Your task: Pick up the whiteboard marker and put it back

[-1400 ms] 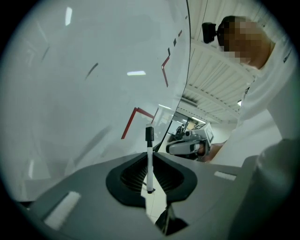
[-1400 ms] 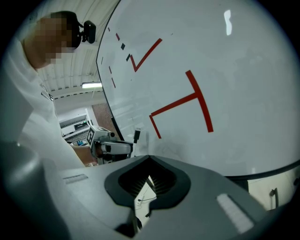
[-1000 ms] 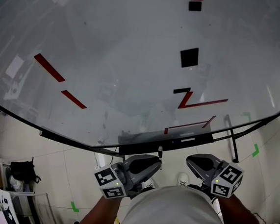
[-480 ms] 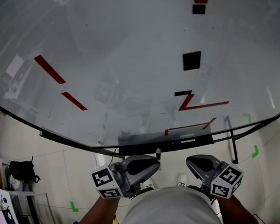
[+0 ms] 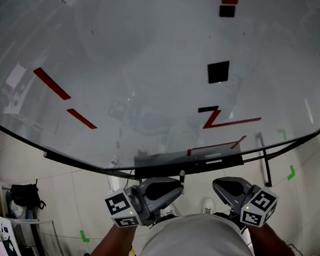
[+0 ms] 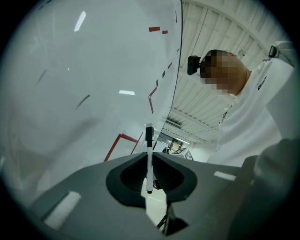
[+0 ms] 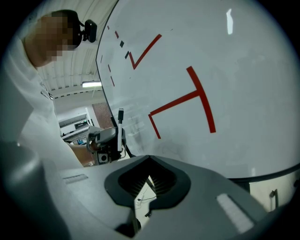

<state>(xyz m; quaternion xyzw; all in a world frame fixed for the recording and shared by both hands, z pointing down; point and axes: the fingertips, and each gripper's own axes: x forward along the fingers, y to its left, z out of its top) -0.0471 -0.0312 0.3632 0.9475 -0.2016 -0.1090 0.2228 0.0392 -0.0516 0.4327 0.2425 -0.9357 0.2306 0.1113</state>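
The grey plastic left gripper [image 6: 149, 157] clamps a slim white, black-capped whiteboard marker [image 6: 149, 145] upright. The right gripper [image 7: 149, 159] has its ribbed jaws pressed together, empty.

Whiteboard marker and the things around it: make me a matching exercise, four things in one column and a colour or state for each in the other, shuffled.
1 marker
2 right gripper
3 square on the whiteboard
4 slanted stripe at far left

A red
B jaws together, nothing between
C black
D clamped in the left gripper jaws

Pairs: 1-D, 2-B, 3-C, 4-A
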